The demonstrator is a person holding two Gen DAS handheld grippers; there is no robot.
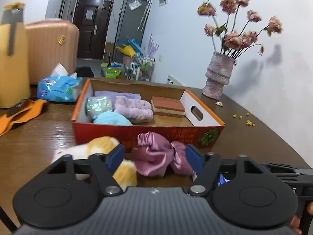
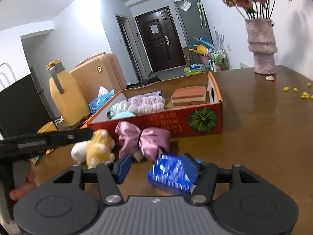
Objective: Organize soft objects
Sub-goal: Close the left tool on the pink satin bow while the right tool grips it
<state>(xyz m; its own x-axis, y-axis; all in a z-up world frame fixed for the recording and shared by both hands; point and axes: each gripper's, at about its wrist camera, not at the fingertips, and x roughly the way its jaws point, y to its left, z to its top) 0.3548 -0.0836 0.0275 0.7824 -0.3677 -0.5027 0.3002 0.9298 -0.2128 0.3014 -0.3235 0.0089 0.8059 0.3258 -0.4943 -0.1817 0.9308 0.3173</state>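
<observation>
A pink satin bow [image 1: 156, 156] lies on the brown table [image 1: 244, 137] in front of a red cardboard box [image 1: 137, 133]. My left gripper [image 1: 155, 156] is open, and the bow shows between its blue pads; the right pad seems to touch it, the left does not. An orange-and-white plush toy [image 1: 101, 145] lies partly behind the left finger. My right gripper [image 2: 157, 166] is open around a blue patterned packet [image 2: 170, 173], which rests against the right pad only. The bow [image 2: 144, 141] and plush [image 2: 97, 148] lie just beyond it.
The box holds a lilac fluffy item [image 1: 135, 107], a teal one [image 1: 111, 118], a shiny packet [image 1: 98, 104] and a brown layered block [image 1: 168, 106]. A vase of flowers [image 1: 219, 76] stands right; a tissue pack [image 1: 58, 88], yellow jug [image 2: 64, 98] and suitcase [image 1: 50, 47] are left.
</observation>
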